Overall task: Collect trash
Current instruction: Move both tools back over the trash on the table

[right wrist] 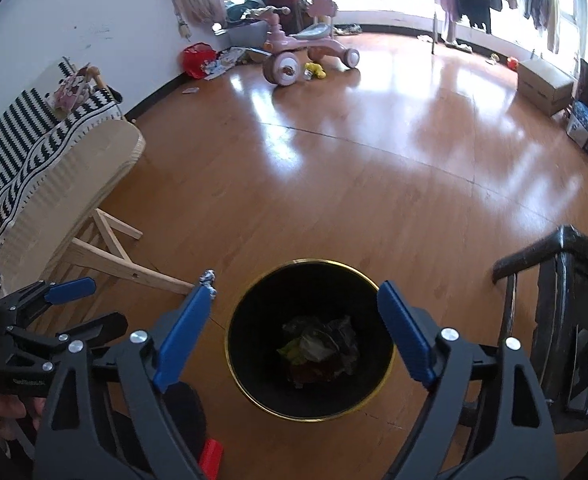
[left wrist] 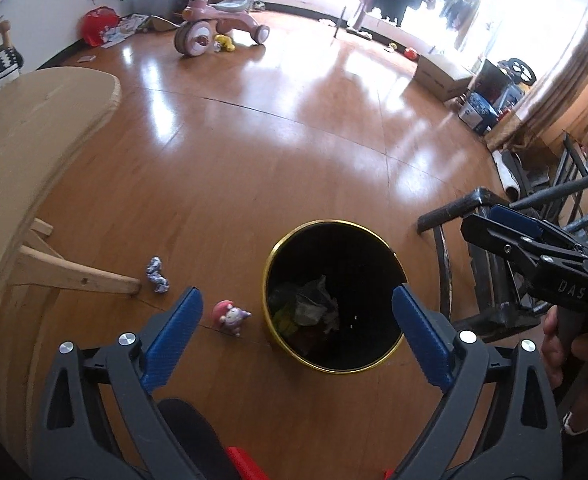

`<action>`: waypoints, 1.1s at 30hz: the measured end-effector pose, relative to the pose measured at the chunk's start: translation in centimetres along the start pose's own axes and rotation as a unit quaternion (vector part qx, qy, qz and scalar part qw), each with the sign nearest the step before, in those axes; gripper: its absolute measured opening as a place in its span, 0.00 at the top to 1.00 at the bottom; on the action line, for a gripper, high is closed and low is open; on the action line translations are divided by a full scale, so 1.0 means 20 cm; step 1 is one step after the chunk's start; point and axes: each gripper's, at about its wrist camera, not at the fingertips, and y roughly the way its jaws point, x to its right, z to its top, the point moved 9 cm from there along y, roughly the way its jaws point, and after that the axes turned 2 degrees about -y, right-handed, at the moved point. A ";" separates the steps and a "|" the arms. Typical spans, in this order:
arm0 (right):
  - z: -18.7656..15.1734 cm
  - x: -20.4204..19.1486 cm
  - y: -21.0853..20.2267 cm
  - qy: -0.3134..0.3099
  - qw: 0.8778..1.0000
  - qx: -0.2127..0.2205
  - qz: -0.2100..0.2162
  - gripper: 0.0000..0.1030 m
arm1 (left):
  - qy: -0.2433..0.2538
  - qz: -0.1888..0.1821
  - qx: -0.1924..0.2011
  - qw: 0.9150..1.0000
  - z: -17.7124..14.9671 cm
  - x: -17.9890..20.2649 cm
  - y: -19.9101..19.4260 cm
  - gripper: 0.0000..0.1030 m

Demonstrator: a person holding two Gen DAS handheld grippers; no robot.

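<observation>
Both poised over the bin [right wrist: 310, 340], aimed down into its mouth: left gripper [left wrist: 298, 320] wide, nothing between the pads; right gripper [right wrist: 294, 332] wide and empty too. Crumpled trash [right wrist: 318, 346] heaped at the bin's bottom. Outside it, left of the rim on the floor: paper wad [left wrist: 157, 275] by the table leg [left wrist: 74, 276], perhaps foil, and a pink toy [left wrist: 229, 315].

Left wrist: looking steeply down, near the floor.
Right wrist: looking likewise.
Shared: black bin [left wrist: 336, 296] [right wrist: 310, 338], pink tricycle [left wrist: 218, 24] [right wrist: 306, 46].
</observation>
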 end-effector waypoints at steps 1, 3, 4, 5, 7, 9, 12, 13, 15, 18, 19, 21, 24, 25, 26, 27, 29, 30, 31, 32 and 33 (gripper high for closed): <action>0.02 -0.03 0.00 -0.005 1.000 0.003 0.002 0.19 | -0.004 0.000 0.005 1.000 0.01 -0.03 -0.03 0.10; 0.08 -0.11 -0.01 -0.015 1.000 0.009 0.010 0.19 | -0.016 0.004 0.018 1.000 0.03 -0.11 -0.12 0.10; 0.11 -0.16 -0.01 -0.022 1.000 0.012 0.015 0.19 | -0.020 0.006 0.024 0.999 0.04 -0.15 -0.17 0.10; 0.14 -0.22 -0.01 -0.029 0.999 0.016 0.020 0.19 | -0.024 0.012 0.032 0.999 0.06 -0.21 -0.23 0.10; 0.22 -0.40 -0.01 -0.050 0.998 0.026 0.036 0.19 | -0.034 0.036 0.052 0.997 0.09 -0.37 -0.38 0.10; 0.27 -0.59 -0.01 -0.072 0.995 0.033 0.054 0.18 | -0.047 0.052 0.070 0.995 0.10 -0.50 -0.51 0.10; 0.34 -0.98 -0.01 -0.112 0.988 0.039 0.094 0.18 | -0.084 0.081 0.107 0.987 0.06 -0.81 -0.80 0.09; 0.35 -1.15 -0.02 -0.129 0.985 0.041 0.111 0.18 | -0.094 0.090 0.116 0.985 0.04 -0.89 -0.88 0.08; 0.35 -1.46 -0.02 -0.161 0.976 0.042 0.143 0.18 | -0.113 0.114 0.132 0.978 -0.02 -1.07 -1.04 0.08; 0.32 -1.91 -0.04 -0.203 0.960 0.043 0.190 0.18 | -0.151 0.162 0.150 0.964 -0.18 -1.39 -1.30 0.08; 0.31 -2.02 -0.05 -0.213 0.955 0.043 0.201 0.18 | -0.169 0.181 0.154 0.957 -0.26 -1.52 -1.40 0.08; 0.26 -2.34 -0.06 -0.239 0.942 0.038 0.232 0.18 | -0.196 0.207 0.159 0.945 -0.40 -1.71 -1.54 0.08; 0.18 -2.72 -0.07 -0.270 0.925 0.029 0.265 0.18 | -0.233 0.262 0.165 0.922 -0.65 -2.01 -1.76 0.07; 0.15 -2.85 -0.07 -0.279 0.920 0.024 0.275 0.18 | -0.247 0.282 0.166 0.912 -0.75 -2.11 -1.83 0.07; 0.12 -2.98 -0.06 -0.289 0.914 0.019 0.285 0.18 | -0.262 0.296 0.165 0.904 -0.84 -2.20 -1.90 0.07; 0.10 -3.09 -0.06 -0.297 0.909 0.016 0.290 0.18 | -0.272 0.303 0.164 0.898 -0.89 -2.27 -1.93 0.07; 0.03 -3.31 -0.02 -0.318 0.901 0.010 0.296 0.18 | -0.296 0.320 0.166 0.884 -1.03 -2.42 -2.02 0.07; 0.00 -3.39 0.00 -0.324 0.898 0.005 0.298 0.18 | -0.304 0.325 0.168 0.880 -1.09 -2.48 -2.04 0.07; -0.04 -3.47 0.03 -0.329 0.896 -0.001 0.299 0.18 | -0.316 0.333 0.168 0.872 -1.17 -2.56 -2.07 0.07; -0.06 -3.53 0.06 -0.332 0.894 -0.008 0.301 0.18 | -0.324 0.337 0.166 0.868 -1.22 -2.60 -2.08 0.07; -0.10 -3.62 0.11 -0.338 0.892 -0.016 0.300 0.18 | -0.333 0.338 0.164 0.865 -1.27 -2.64 -2.08 0.07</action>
